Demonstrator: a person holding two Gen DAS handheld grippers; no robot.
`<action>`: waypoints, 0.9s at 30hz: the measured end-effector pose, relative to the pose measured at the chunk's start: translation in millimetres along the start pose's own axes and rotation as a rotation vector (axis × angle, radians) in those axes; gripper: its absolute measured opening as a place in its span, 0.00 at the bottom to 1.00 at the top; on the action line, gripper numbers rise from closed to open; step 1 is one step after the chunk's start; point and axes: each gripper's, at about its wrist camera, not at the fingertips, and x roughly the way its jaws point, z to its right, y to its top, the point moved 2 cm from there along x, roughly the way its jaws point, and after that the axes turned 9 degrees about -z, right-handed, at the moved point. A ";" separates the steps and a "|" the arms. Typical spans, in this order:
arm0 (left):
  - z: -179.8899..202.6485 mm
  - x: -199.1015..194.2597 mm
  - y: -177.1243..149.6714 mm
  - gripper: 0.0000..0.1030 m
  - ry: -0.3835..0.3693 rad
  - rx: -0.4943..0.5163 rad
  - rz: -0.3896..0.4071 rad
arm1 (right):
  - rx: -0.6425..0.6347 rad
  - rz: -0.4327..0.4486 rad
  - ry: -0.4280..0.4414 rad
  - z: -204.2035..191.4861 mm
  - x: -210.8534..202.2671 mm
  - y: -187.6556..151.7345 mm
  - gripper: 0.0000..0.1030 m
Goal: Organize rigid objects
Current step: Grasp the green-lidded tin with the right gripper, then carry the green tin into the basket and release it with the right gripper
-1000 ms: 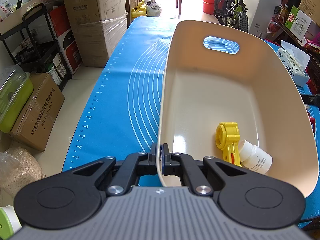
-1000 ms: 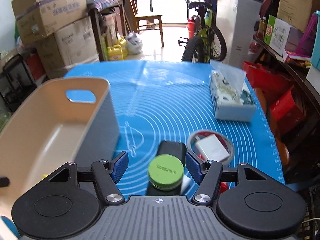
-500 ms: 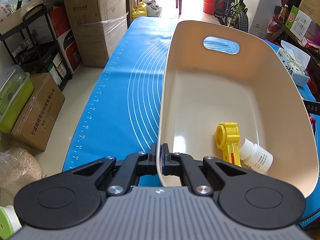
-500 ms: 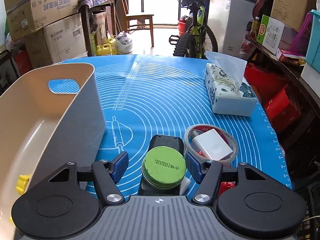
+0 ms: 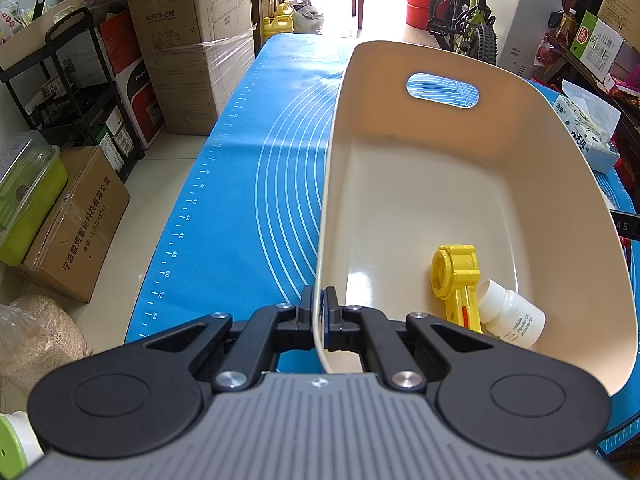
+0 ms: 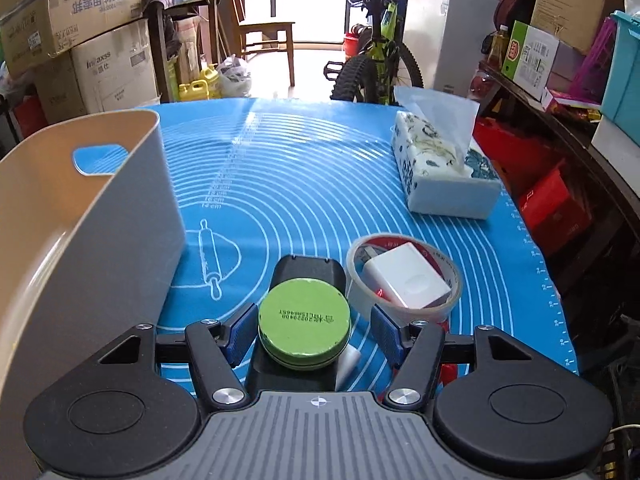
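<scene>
A beige bin [image 5: 440, 184] with a handle slot stands on the blue mat. My left gripper [image 5: 319, 312] is shut on its near left rim. A yellow plastic toy [image 5: 456, 280] and a white bottle [image 5: 512, 320] lie inside near the front. In the right wrist view the bin [image 6: 132, 232] is at the left. My right gripper [image 6: 312, 332] straddles a round green tin [image 6: 304, 316] that rests on a black object [image 6: 306, 270]. Its jaws are closing, and a gap still shows at the right pad.
A tape roll [image 6: 450, 270] with a white charger [image 6: 408, 280] inside lies just right of the tin. A tissue box [image 6: 440, 176] sits further back on the right. Boxes, a shelf cart and a bicycle stand around the blue mat [image 6: 300, 168].
My right gripper has come down over the green tin, which now sits between the blue pads, and its jaws have narrowed a little. The left gripper and bin have not moved.
</scene>
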 end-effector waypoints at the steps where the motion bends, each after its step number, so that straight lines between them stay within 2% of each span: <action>1: -0.2 0.0 0.0 0.05 0.000 0.000 0.000 | 0.001 0.001 0.007 0.0 0.2 -0.4 0.60; 3: 0.0 0.0 0.0 0.05 0.000 0.000 0.000 | 0.004 0.008 0.012 -0.8 -0.9 -1.4 0.53; 15: 0.2 -0.2 0.3 0.05 0.004 0.001 0.000 | -0.008 0.107 0.004 -7.6 -43.9 -5.7 0.53; 22: -0.2 -0.4 0.3 0.05 0.004 0.000 0.000 | -0.043 0.210 0.070 -31.9 -94.7 4.8 0.53; 27: -0.4 -0.4 0.2 0.05 0.005 0.001 0.000 | -0.098 0.242 0.129 -64.6 -118.6 11.1 0.53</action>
